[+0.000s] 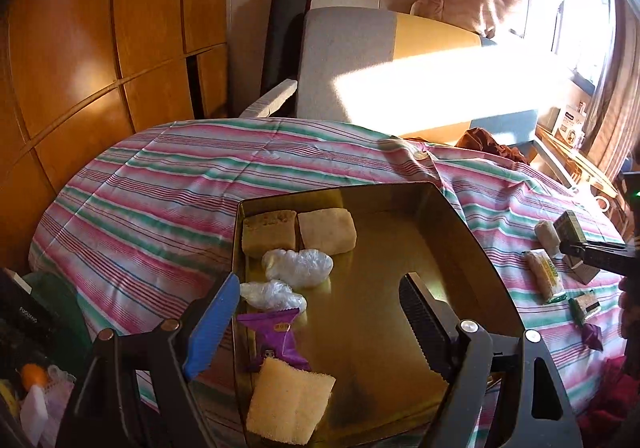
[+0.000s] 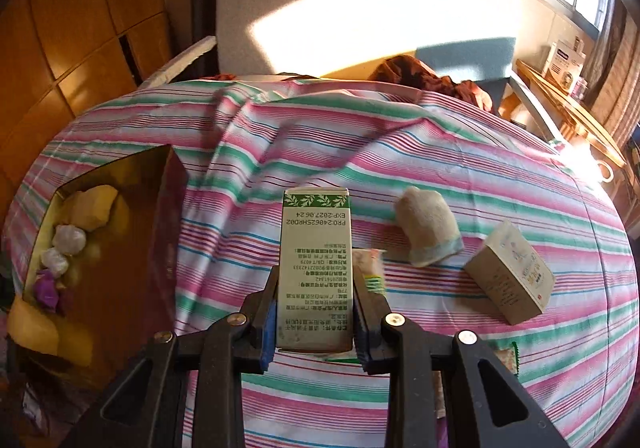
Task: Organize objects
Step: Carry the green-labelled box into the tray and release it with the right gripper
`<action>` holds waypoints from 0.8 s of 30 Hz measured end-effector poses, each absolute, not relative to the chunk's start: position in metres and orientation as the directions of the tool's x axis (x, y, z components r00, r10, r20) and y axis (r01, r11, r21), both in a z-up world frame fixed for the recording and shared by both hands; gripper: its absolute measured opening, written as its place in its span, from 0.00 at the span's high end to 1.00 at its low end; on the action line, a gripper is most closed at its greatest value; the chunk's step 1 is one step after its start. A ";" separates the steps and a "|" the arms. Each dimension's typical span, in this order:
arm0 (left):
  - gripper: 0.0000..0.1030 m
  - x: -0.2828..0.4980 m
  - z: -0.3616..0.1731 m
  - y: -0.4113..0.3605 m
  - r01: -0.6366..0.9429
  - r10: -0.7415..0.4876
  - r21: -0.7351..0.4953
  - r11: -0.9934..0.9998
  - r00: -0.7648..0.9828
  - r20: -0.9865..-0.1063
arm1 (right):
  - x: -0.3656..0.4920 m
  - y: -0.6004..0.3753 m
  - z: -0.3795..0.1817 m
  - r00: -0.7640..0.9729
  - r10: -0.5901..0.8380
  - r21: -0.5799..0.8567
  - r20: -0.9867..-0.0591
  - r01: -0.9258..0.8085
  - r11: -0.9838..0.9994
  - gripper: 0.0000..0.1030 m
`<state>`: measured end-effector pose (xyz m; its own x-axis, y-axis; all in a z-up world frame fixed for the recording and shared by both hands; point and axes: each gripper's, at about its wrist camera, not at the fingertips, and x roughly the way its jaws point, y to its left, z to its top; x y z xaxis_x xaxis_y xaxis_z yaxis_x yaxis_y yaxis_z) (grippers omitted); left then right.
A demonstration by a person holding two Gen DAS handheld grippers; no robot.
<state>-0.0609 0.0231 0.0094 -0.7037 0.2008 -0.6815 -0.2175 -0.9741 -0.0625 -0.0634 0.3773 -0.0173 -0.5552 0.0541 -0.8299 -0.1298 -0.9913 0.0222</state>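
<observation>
A gold tin box point(image 1: 452, 215) lies open on the striped bedspread; it also shows at the left of the right wrist view point(image 2: 120, 248). In it lie two tan blocks point(image 1: 326, 234), two white wrapped lumps point(image 1: 298, 267), a purple packet point(image 1: 278, 338) and a yellow sponge point(image 1: 288, 400). My left gripper point(image 1: 316, 324) is open and empty above the tin's near half. My right gripper point(image 2: 316, 312) is shut on a green-and-white carton point(image 2: 316, 268) and holds it above the bedspread; it shows at the right edge of the left wrist view point(image 1: 570, 228).
On the bedspread point(image 2: 280, 151) lie a beige pouch point(image 2: 426, 232), a small cardboard box point(image 2: 510, 274) and several wrapped snacks point(image 1: 546, 274). A grey and yellow headboard point(image 1: 352, 55) stands behind. A wooden wardrobe point(image 1: 100, 47) is at the left, a window at the right.
</observation>
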 end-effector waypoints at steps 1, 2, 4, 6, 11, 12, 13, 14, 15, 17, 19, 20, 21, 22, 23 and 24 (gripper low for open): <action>0.20 -0.061 0.009 0.021 -0.215 0.204 -0.070 -0.974 -0.704 -0.680 | -0.068 0.362 -0.013 -0.562 0.026 0.035 -0.827 -0.098 -0.995 0.71; 0.20 -0.060 0.009 0.018 -0.211 0.209 -0.080 -0.974 -0.705 -0.678 | -0.073 0.347 -0.010 -0.563 -0.007 0.052 -0.827 -0.064 -0.997 0.71; 0.20 -0.059 0.010 0.010 -0.201 0.217 -0.103 -0.974 -0.709 -0.671 | -0.085 0.315 -0.006 -0.557 -0.062 0.077 -0.828 -0.004 -0.997 0.71; 0.20 -0.058 0.012 0.002 -0.192 0.221 -0.117 -0.974 -0.714 -0.664 | -0.097 0.283 -0.004 -0.547 -0.104 0.087 -0.831 0.056 -0.995 0.71; 0.20 -0.055 0.015 -0.014 -0.177 0.215 -0.125 -0.976 -0.733 -0.645 | -0.131 0.219 -0.018 -0.494 -0.149 0.087 -0.857 0.147 -0.985 0.71; 0.20 -0.054 0.014 -0.018 -0.174 0.218 -0.131 -0.976 -0.733 -0.645 | -0.139 0.211 -0.024 -0.479 -0.146 0.084 -0.866 0.149 -0.985 0.71; 0.20 -0.054 0.014 -0.022 -0.170 0.219 -0.138 -0.976 -0.731 -0.646 | -0.147 0.206 -0.031 -0.461 -0.145 0.086 -0.875 0.145 -0.986 0.71; 0.20 -0.054 0.012 -0.026 -0.165 0.219 -0.144 -0.976 -0.730 -0.648 | -0.155 0.201 -0.038 -0.443 -0.144 0.092 -0.885 0.138 -0.986 0.71; 0.20 -0.054 0.010 -0.029 -0.160 0.219 -0.149 -0.976 -0.727 -0.650 | -0.163 0.198 -0.045 -0.428 -0.141 0.094 -0.893 0.129 -0.987 0.71; 0.20 -0.055 0.006 -0.035 -0.149 0.218 -0.160 -0.976 -0.722 -0.657 | -0.178 0.194 -0.058 -0.402 -0.126 0.091 -0.907 0.104 -0.990 0.71; 0.20 -0.057 0.001 -0.041 -0.136 0.217 -0.172 -0.976 -0.713 -0.667 | -0.190 0.192 -0.067 -0.387 -0.121 0.097 -0.914 0.081 -0.992 0.71; 0.20 -0.058 -0.001 -0.044 -0.129 0.217 -0.179 -0.975 -0.710 -0.670 | -0.196 0.191 -0.071 -0.382 -0.119 0.098 -0.916 0.073 -0.992 0.71; 0.20 -0.059 -0.003 -0.046 -0.123 0.216 -0.184 -0.975 -0.708 -0.672 | -0.201 0.189 -0.074 -0.379 -0.113 0.094 -0.919 0.066 -0.993 0.71; 0.20 -0.060 -0.005 -0.048 -0.118 0.214 -0.186 -0.975 -0.705 -0.676 | -0.206 0.188 -0.076 -0.378 -0.109 0.094 -0.920 0.058 -0.994 0.71; 0.20 -0.061 -0.007 -0.049 -0.115 0.213 -0.187 -0.975 -0.703 -0.679 | -0.211 0.187 -0.078 -0.377 -0.122 0.111 -0.918 0.052 -0.992 0.71; 0.20 -0.062 -0.008 -0.050 -0.113 0.214 -0.190 -0.975 -0.700 -0.682 | -0.216 0.186 -0.081 -0.368 -0.150 0.140 -0.918 0.054 -0.989 0.70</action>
<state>-0.0618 -0.0499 -0.0079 -0.6997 0.2138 -0.6817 -0.1132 -0.9753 -0.1896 -0.2164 0.1855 -0.0808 -0.3683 -0.1496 -0.9176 0.0539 -0.9887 0.1396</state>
